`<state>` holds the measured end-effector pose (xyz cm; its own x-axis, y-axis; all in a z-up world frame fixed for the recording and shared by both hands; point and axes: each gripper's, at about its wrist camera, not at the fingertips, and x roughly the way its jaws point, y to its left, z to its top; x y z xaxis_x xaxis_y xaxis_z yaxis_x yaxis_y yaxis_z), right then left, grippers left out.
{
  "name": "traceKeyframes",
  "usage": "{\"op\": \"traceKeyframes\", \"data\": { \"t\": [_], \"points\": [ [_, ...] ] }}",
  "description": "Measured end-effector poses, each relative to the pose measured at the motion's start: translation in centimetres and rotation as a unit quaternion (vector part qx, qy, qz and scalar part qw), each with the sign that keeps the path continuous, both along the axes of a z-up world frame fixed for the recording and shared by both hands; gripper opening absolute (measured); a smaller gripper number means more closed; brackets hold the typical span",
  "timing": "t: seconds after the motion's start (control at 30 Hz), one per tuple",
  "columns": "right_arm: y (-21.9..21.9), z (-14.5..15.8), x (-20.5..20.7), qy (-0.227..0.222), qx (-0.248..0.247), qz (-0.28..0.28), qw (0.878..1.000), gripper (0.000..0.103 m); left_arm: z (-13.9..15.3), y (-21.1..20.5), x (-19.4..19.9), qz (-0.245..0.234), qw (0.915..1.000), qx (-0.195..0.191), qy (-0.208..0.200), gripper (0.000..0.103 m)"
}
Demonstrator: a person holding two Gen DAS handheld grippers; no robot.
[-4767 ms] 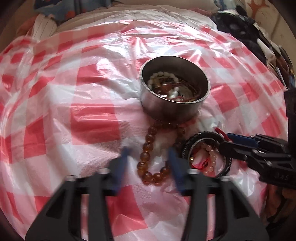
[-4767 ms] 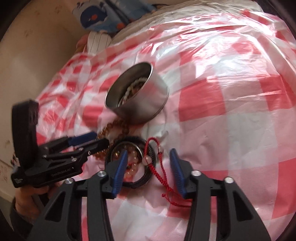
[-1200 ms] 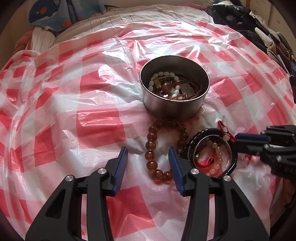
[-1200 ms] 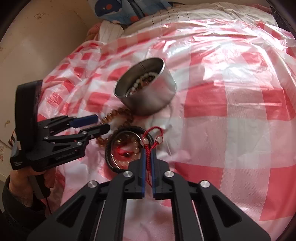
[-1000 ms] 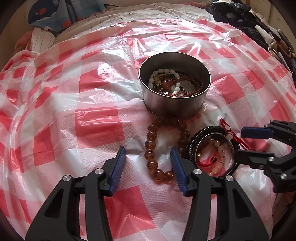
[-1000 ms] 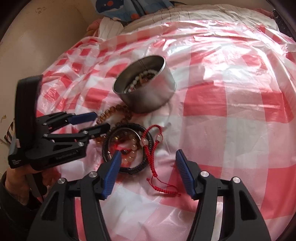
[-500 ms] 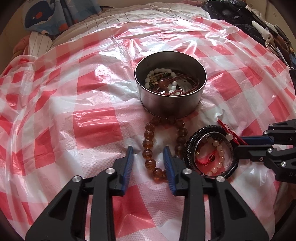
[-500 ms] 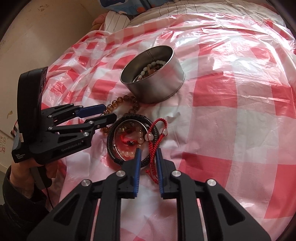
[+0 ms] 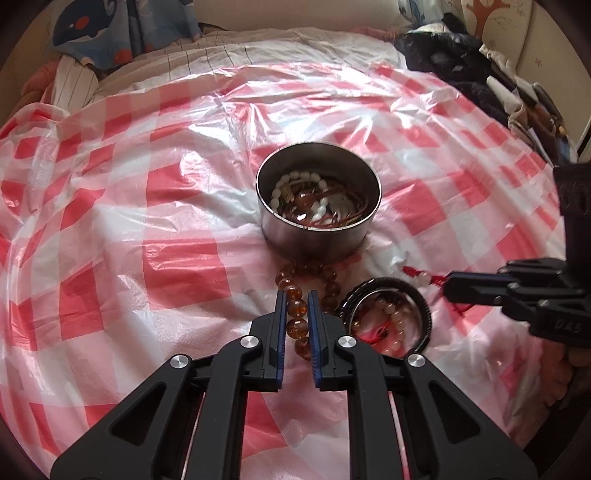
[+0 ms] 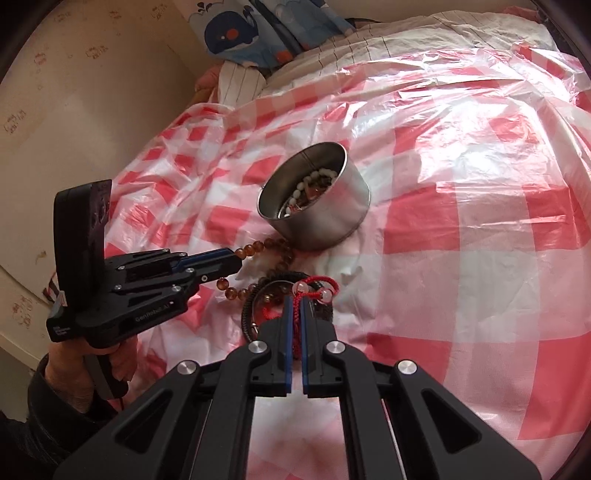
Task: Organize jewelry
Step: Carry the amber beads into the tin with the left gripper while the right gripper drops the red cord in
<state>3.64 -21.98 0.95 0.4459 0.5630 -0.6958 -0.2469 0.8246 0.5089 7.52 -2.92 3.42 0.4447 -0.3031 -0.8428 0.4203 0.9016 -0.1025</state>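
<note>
A round metal tin (image 9: 318,210) (image 10: 317,201) holds several bead bracelets and red cords. In front of it lies an amber bead bracelet (image 9: 328,277) (image 10: 258,245). My left gripper (image 9: 296,301) (image 10: 236,264) is shut on its near beads. To the right lies a black ring bracelet (image 9: 421,299) (image 10: 247,306) with pale pink beads (image 9: 391,314) and a red cord inside. My right gripper (image 10: 294,302) (image 9: 448,286) is shut on a red cord bracelet (image 10: 321,286) (image 9: 417,274) that lies over the black ring.
A wrinkled red-and-white checked plastic sheet (image 9: 177,258) (image 10: 480,221) covers the bed. Striped bedding and a whale-print pillow (image 9: 110,33) (image 10: 258,29) lie at the back. Dark clothes (image 9: 461,62) are piled at the back right. A wall (image 10: 74,92) is at the left.
Both grippers have closed: the left one on the amber beads, the right one on the red cord after opening and re-closing. Both views have pulled back a little.
</note>
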Motion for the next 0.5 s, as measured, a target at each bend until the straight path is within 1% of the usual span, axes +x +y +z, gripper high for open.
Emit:
{"op": "traceKeyframes", "data": {
  "t": [0.07,0.23,0.43,0.5],
  "points": [
    [0.1,0.1,0.1,0.000,0.004,0.000,1.000,0.004,0.3,0.0,-0.1,-0.002,1.0000,-0.008,-0.002,0.010],
    [0.4,1.3,-0.1,-0.035,0.018,0.001,0.999,0.004,0.8,-0.5,-0.4,-0.009,0.9999,-0.008,-0.013,0.010],
    [1.4,2.4,-0.2,-0.078,0.026,0.003,0.997,0.004,1.9,-0.7,-0.8,-0.002,0.9992,0.003,-0.041,0.010],
    [1.5,2.7,-0.2,-0.090,0.032,0.001,0.995,0.004,2.4,-0.5,-0.9,0.000,0.9988,-0.003,-0.048,0.010]
  ]
}}
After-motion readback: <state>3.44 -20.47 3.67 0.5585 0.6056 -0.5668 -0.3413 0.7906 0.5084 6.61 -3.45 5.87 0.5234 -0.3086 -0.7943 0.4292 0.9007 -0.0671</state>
